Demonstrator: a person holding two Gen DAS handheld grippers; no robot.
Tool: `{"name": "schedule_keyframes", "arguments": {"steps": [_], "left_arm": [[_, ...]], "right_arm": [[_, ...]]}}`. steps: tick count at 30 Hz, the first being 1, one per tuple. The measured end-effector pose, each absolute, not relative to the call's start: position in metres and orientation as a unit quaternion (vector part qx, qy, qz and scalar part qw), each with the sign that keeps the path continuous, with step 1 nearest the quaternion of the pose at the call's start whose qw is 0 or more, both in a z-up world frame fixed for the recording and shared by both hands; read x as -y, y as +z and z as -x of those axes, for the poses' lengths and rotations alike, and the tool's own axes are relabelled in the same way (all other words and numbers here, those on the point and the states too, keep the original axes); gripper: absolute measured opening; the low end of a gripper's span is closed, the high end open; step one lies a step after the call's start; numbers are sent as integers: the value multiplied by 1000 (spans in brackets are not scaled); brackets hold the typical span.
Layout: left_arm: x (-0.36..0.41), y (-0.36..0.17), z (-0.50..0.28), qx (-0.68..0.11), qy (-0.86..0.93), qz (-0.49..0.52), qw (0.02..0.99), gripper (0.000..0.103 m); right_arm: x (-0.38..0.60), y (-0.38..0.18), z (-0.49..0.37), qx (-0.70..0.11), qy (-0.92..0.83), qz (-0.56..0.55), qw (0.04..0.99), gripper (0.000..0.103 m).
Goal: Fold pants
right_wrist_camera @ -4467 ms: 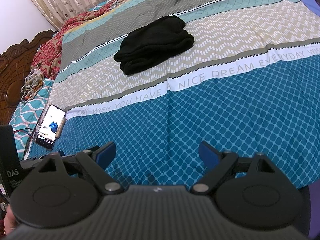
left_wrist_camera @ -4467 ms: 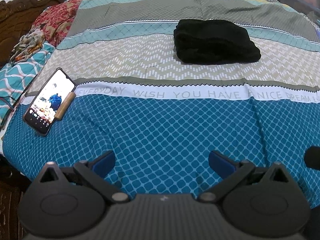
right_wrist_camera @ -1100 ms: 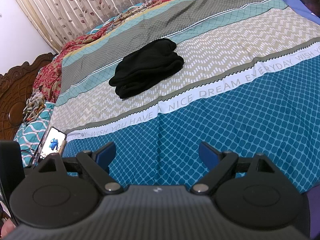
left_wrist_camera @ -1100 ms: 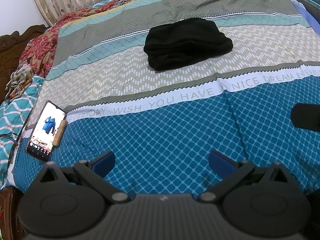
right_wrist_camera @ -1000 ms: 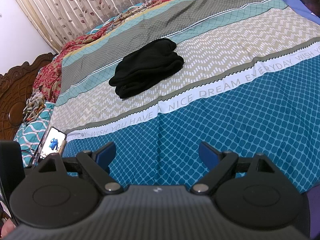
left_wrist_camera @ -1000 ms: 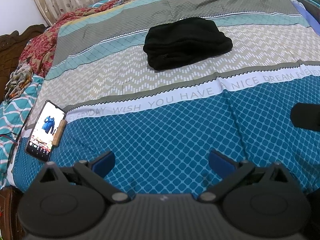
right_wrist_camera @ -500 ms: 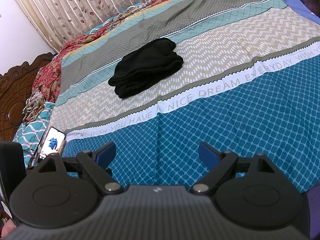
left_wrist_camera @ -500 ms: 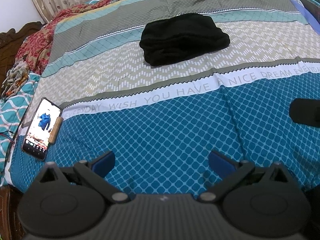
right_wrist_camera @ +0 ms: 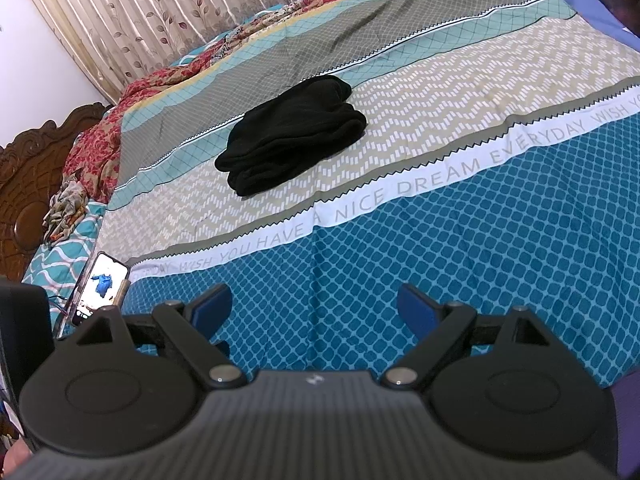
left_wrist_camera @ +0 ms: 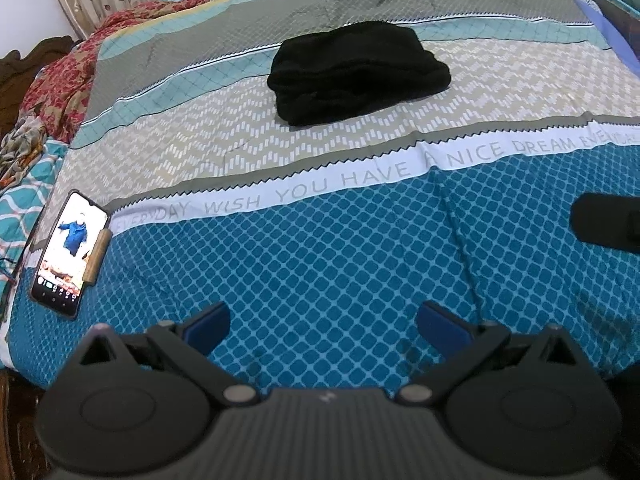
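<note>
Broadly, the bed (left_wrist_camera: 320,260) fills both views, covered by a bedsheet (right_wrist_camera: 500,240) printed in bands: a teal lattice nearest the cameras, a white strip with grey lettering, a beige zigzag band, a pale teal grid and a grey grid farthest away. The sheet lies flat with a few shallow creases in the teal band.

Behind the bed, the right wrist view shows pleated beige curtains (right_wrist_camera: 180,12) with a leaf print and a carved dark wooden headboard (right_wrist_camera: 24,184) at the left edge. Red floral bedding (left_wrist_camera: 68,80) is bunched along that side.

The pants (left_wrist_camera: 356,72) are black, of soft thick fabric, and sit as a compact folded stack with rounded layered edges visible at the near side. The stack rests on the beige zigzag band, reaching onto the pale teal grid, well apart from both claws.

The left claw (left_wrist_camera: 322,322) is held low over the near edge of the bed, pointing across the teal band; its two blue-padded fingers are spread wide with nothing between them. The right claw (right_wrist_camera: 316,306) is held likewise, angled toward the headboard side, fingers equally spread and holding nothing.

A smartphone (left_wrist_camera: 70,252) lies face up with its screen lit at the left edge of the bed, near the end of the lettered strip; a small brown cylindrical piece lies against its right edge.
</note>
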State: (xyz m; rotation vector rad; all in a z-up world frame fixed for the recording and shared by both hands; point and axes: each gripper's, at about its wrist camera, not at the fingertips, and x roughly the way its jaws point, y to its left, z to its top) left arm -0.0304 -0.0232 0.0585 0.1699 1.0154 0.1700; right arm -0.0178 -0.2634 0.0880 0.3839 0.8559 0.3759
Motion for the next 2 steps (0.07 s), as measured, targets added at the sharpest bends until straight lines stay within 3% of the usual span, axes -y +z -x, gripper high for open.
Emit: {"name": "schedule_keyframes", "arguments": {"steps": [2], "left_arm": [[24,59,30,-485,78,-81,867,103]], "right_arm": [[264,88,17,-409,181,-183,875,91]]}}
